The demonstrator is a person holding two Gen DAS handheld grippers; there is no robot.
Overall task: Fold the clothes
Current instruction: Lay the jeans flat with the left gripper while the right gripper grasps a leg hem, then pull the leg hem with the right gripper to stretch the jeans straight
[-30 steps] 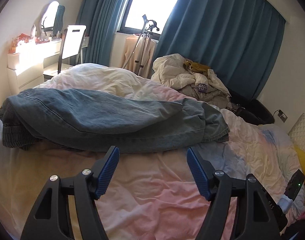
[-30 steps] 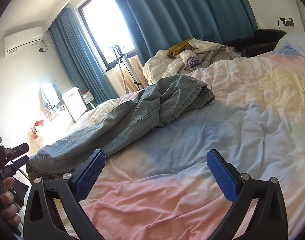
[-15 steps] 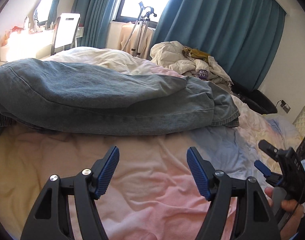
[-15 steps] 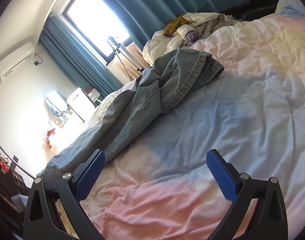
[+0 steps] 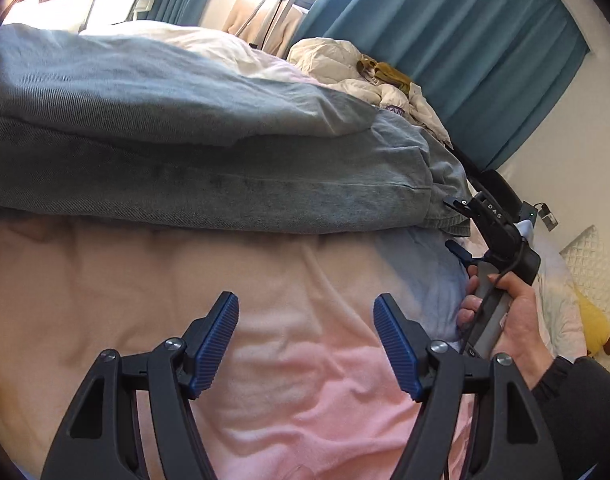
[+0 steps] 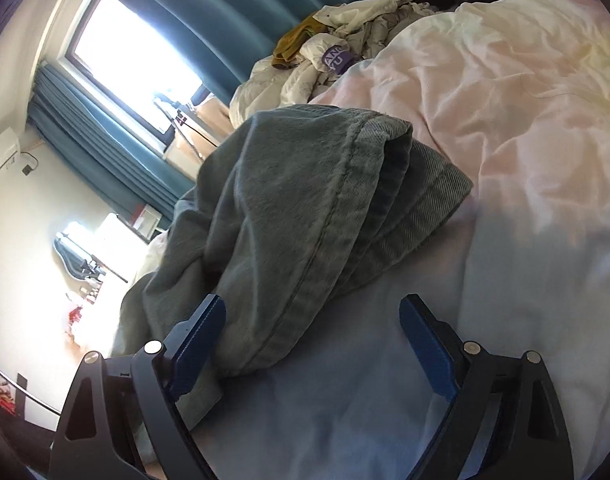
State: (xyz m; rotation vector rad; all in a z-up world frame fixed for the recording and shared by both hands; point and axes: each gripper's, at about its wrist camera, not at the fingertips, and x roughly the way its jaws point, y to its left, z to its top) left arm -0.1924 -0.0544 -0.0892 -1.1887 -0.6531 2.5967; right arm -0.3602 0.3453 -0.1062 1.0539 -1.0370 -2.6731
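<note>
Blue-grey jeans (image 5: 209, 152) lie folded lengthwise across the pink and blue duvet (image 5: 289, 384). My left gripper (image 5: 305, 344) hovers open over the bare duvet just in front of their long edge, nothing between its pads. My right gripper (image 6: 313, 344) is at the hem end of the jeans (image 6: 305, 208). Its jaws are closing, with the edge of the denim leg lying between them by the left pad; the pads do not press on it. In the left wrist view the right gripper (image 5: 455, 224), held by a hand (image 5: 513, 320), sits at that hem end.
A heap of crumpled pale clothes (image 5: 369, 76) lies beyond the jeans, also in the right wrist view (image 6: 329, 60). Teal curtains (image 5: 465, 56) and a window are behind. A quilted pillow (image 5: 593, 264) and a yellow toy (image 5: 597, 320) sit at the right.
Both grippers have dropped closer to the jeans. The right gripper swung in to the hem end, rolled, and its jaws narrowed around the denim edge. The right hand came further into the left wrist view.
</note>
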